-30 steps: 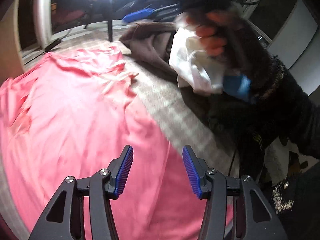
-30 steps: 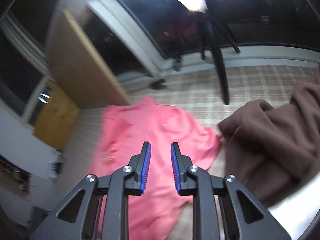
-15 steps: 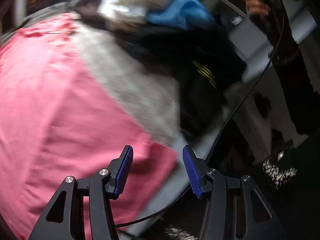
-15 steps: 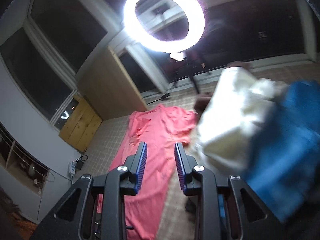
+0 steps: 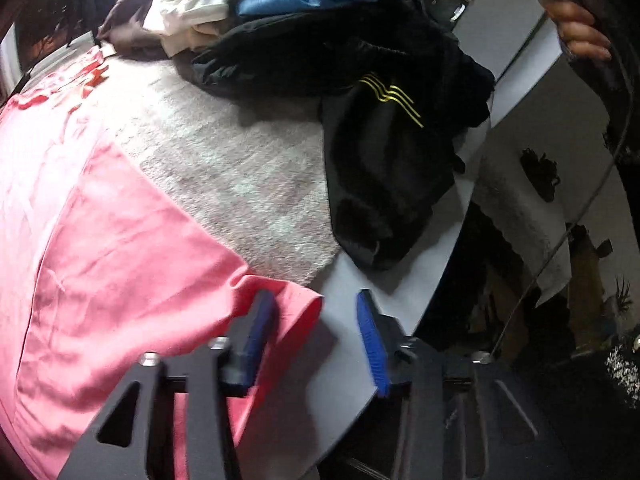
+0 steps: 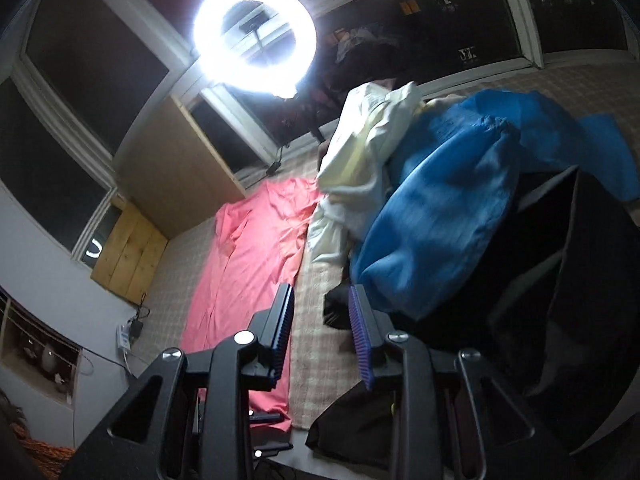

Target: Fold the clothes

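Folding barely begun — the pink shirt (image 5: 120, 248) lies flat, its corner between the closing left gripper (image 5: 316, 336), the right gripper (image 6: 320, 332) narrowly parted, empty, pile (image 6: 440, 200) untouched

Both wrist views downward, sharing pink shirt (image 5: 100, 260) — close, farther

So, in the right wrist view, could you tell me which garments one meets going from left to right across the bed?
Pink garment → white garment → blue garment → black garment.
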`<state>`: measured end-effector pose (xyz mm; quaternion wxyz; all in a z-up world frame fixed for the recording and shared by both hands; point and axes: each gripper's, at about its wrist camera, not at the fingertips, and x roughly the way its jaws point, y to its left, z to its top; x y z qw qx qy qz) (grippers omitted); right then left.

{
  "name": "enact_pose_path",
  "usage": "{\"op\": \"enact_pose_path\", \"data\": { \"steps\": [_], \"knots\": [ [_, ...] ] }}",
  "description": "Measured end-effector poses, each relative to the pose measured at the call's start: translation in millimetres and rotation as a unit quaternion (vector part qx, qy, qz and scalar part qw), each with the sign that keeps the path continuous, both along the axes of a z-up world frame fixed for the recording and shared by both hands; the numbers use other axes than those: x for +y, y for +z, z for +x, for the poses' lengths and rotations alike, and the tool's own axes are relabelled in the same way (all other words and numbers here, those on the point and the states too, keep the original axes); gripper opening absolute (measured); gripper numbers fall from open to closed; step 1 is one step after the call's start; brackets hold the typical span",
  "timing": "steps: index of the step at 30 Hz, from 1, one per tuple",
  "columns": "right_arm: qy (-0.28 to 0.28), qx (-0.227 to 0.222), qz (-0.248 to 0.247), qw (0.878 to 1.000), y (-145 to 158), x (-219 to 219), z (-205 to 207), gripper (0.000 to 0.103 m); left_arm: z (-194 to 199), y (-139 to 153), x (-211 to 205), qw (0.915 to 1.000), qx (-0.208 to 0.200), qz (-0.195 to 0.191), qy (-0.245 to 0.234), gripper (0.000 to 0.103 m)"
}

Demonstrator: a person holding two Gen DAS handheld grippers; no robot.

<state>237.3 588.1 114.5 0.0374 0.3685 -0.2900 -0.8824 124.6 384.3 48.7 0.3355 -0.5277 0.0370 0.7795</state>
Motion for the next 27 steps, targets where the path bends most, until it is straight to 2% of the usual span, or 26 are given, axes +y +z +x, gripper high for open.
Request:
{"op": "enact_pose_path", "data": {
  "steps": [1,3,9,13,15,17,21,24,27],
  "knots": [
    [0.011,0.002,-0.001,1.0,0,-6,-2,0.028,-1,-1,-3,1.0,-0.007,0.004,0.004,0.0],
    [0.031,0.007,0.001,1.0,0,-18,-10,0.028,-2,-1,-9,0.9997,-0.02,0.01,0.013,0.001],
    [0.11,0.003,0.02,0.994,-8,-75,-72,0.029,18,30,-31,0.9976,-0.002,0.051,0.046,0.001],
    [0.142,-0.022,0.034,0.989,-35,-102,-146,0.043,23,51,-52,0.9944,0.011,0.067,0.081,0.001],
    [0.133,-0.044,0.049,0.989,-56,-108,-193,0.043,21,56,-56,0.9926,0.009,0.071,0.099,0.001],
    [0.11,-0.07,0.063,0.99,-82,-106,-243,0.043,15,53,-60,0.9926,0.009,0.053,0.109,0.001],
    [0.088,-0.11,0.039,0.989,-123,-86,-327,0.043,1,49,-68,0.9903,-0.006,0.047,0.131,0.001],
    [0.075,-0.131,0.056,0.987,-148,-67,-383,0.043,-8,48,-75,0.9882,-0.016,0.042,0.146,0.001],
    [0.053,-0.138,0.073,0.986,-158,-52,-414,0.043,-14,46,-84,0.9853,-0.029,0.046,0.162,0.001]
  ]
}}
